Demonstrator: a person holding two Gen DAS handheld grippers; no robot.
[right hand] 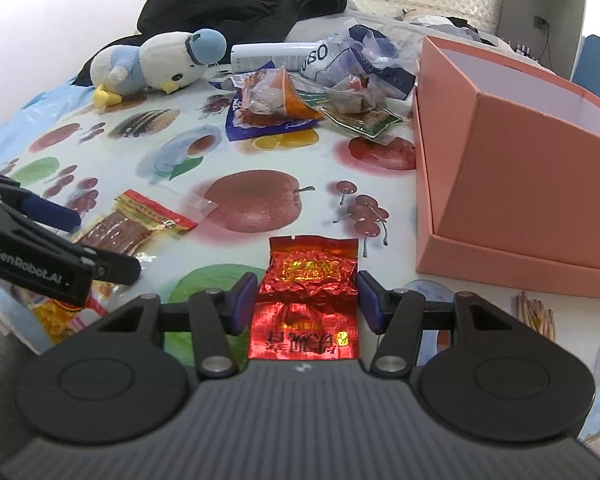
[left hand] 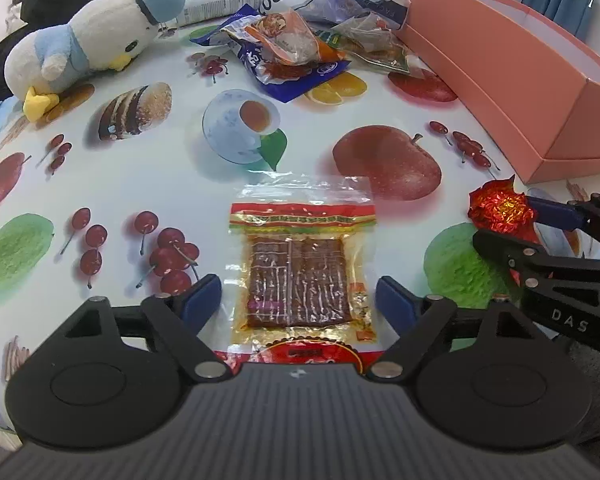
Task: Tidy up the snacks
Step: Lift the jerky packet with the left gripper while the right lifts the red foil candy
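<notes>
Snack packets each lie flat on the fruit-print tablecloth [left hand: 148, 184] pointing away from their tongs: the red foil packet [right hand: 308, 276] gripped by the right gripper [right hand: 307, 300], the clear jerky packet [left hand: 304, 268] untouched between the released left gripper [left hand: 298, 300], pink box [right hand: 520, 184] at right.

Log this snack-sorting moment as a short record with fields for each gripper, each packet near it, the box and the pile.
left gripper: open, straddling the clear packet, pads clear of it
clear packet of brown dried strips: flat on the fruit-print tablecloth
right gripper: jaws at the sides of the red packet; grip unclear
red foil packet: crinkled, between the right jaws
pink box: open, right of the packets
snack pile: far side, untouched
plush bird: lying beside the pile
</notes>
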